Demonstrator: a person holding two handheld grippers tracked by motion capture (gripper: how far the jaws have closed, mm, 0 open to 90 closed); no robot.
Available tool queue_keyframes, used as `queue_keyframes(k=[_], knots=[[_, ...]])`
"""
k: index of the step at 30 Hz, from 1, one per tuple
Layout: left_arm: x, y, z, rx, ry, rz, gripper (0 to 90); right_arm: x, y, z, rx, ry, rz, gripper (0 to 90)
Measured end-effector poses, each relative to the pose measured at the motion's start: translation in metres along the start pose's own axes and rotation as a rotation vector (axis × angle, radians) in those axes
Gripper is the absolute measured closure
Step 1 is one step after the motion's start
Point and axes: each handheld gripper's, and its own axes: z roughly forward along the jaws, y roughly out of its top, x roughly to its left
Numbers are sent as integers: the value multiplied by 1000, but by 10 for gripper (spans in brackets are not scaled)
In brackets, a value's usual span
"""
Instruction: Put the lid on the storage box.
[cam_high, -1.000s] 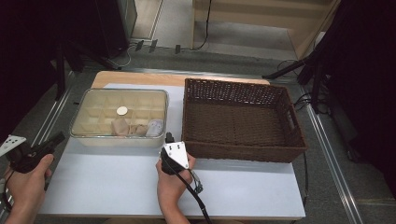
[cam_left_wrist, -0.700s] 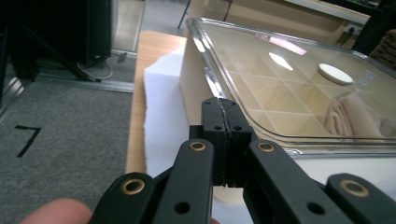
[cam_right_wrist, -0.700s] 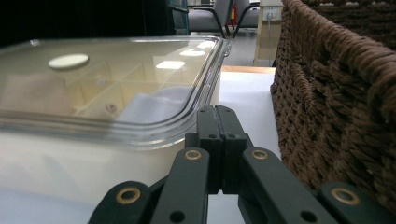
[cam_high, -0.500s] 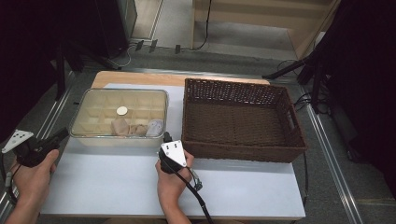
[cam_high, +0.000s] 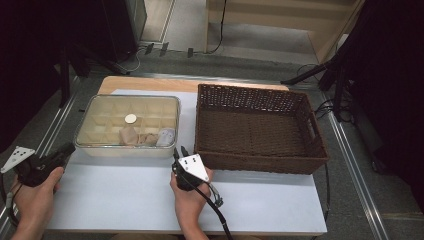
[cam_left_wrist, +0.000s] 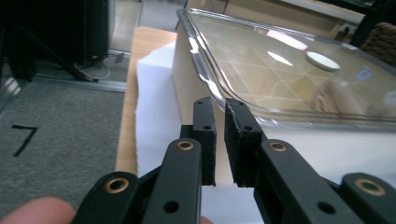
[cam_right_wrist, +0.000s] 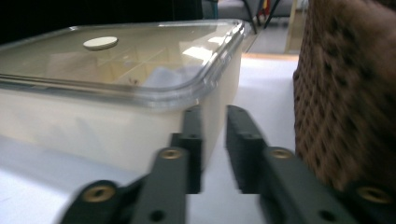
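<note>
Hardly any shift of either hand since a second ago, but a fresh opening of the jaws on both sides just now. Over at the left gripper (cam_high: 70, 147), only a sliver of a gap, nothing in it, and a hand wrapped round the body off the table's (cam_high: 125, 200) left edge. Pointing up and across at the near-left corner of the box (cam_high: 125, 150). From the left gripper view (cam_left_wrist: 219, 105), tips right under the overhanging rim of the clear lid (cam_left_wrist: 289, 70), near the box wall (cam_left_wrist: 189, 79); touching or not, can't tell from here. Now to the right gripper (cam_high: 180, 150): a wider gap than on the left, still fairly narrow, and again nothing between the pads. Sitting on the white table at the box's near-right corner, aimed at the lane between box and basket (cam_high: 260, 165). Through the right gripper view (cam_right_wrist: 212, 112), one jaw in front of the box corner (cam_right_wrist: 93, 135), the other facing the open strip of table, with the brown wicker wall (cam_right_wrist: 345, 93) close alongside. As for the box itself: closed, lid on, standing on the left half of the table, just beside the basket and apart from it. Under the lid, a grid of compartments, with some pale bundles (cam_high: 137, 137) in the front row, too blurred to name. On the lid, a small white disc (cam_high: 130, 118) near the middle.
</note>
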Motion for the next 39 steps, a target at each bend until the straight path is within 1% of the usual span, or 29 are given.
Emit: queue_keyframes(k=[1,2,3,6,7,8,9,10,11,12,13,14,15,16,17,18,20,21,24,25,27,28,30,31,32,34,35,37,39], knots=[[-2,-3,-4,-6,-17,-11,789,-3,-4,-7,-5,8,-5,635],[-2,-3,-4,-6,-17,-11,765,-3,-4,-7,-5,8,-5,635],[-3,-5,-6,-11,-28,-15,765,-4,-6,-9,-6,10,-11,605],[-9,-9,-10,-12,-59,-36,648,-7,-10,-16,14,76,2,526],[-11,-11,-11,-12,-59,-37,591,-7,-11,-19,17,93,3,499],[-14,-13,-13,-17,-55,-35,530,-7,-11,-22,12,103,-14,469],[-18,-15,-14,-23,-50,-32,481,-7,-12,-25,15,110,-20,433],[-23,-19,-16,-24,-54,-25,376,-9,-12,-31,10,122,-39,358],[-23,-19,-16,-24,-54,-25,323,-9,-12,-31,10,122,-39,358],[-27,-22,-17,-26,-59,-23,323,-10,-12,-32,10,122,-45,325],[-29,-25,-18,-27,-73,-26,241,-12,-12,-35,17,123,-45,286],[-31,-26,-18,-27,-82,-27,175,-15,-13,-38,22,141,-43,253],[-33,-28,-19,-28,-88,-30,123,-17,-14,-42,29,147,-58,199],[-33,-30,-20,-32,-97,-26,123,-17,-14,-42,29,147,-58,199],[-35,-32,-21,-31,-110,-12,98,-18,-14,-43,29,147,-67,166],[-36,-34,-22,-30,-110,-7,63,-20,-16,-46,39,157,-78,150],[-38,-37,-22,-12,-104,-5,31,-25,-18,-52,45,160,-71,149],[-38,-38,-22,-11,-100,-10,31,-25,-18,-52,45,160,-71,149],[-38,-42,-22,5,-85,-6,31,-31,-19,-58,42,153,-56,148],[-39,-44,-21,2,-85,-5,31,-36,-20,-63,36,151,-56,146],[-40,-48,-20,8,-85,2,31,-38,-20,-66,37,152,-53,143],[-40,-50,-19,7,-88,8,25,-44,-20,-71,37,151,-46,141],[-42,-52,-18,11,-94,31,15,-46,-20,-73,39,151,-43,135],[-43,-53,-18,8,-89,48,10,-54,-21,-78,51,166,-41,89],[-43,-53,-18,8,-89,48,10,-54,-21,-78,51,166,-41,89],[-44,-55,-16,12,-82,55,10,-61,-22,-83,55,180,-47,50],[-45,-56,-16,11,-82,61,10,-67,-24,-87,56,176,-54,49],[-45,-56,-16,13,-87,65,10,-70,-25,-88,55,174,-56,49],[-44,-57,-15,19,-91,64,10,-78,-26,-93,53,166,-56,49]])
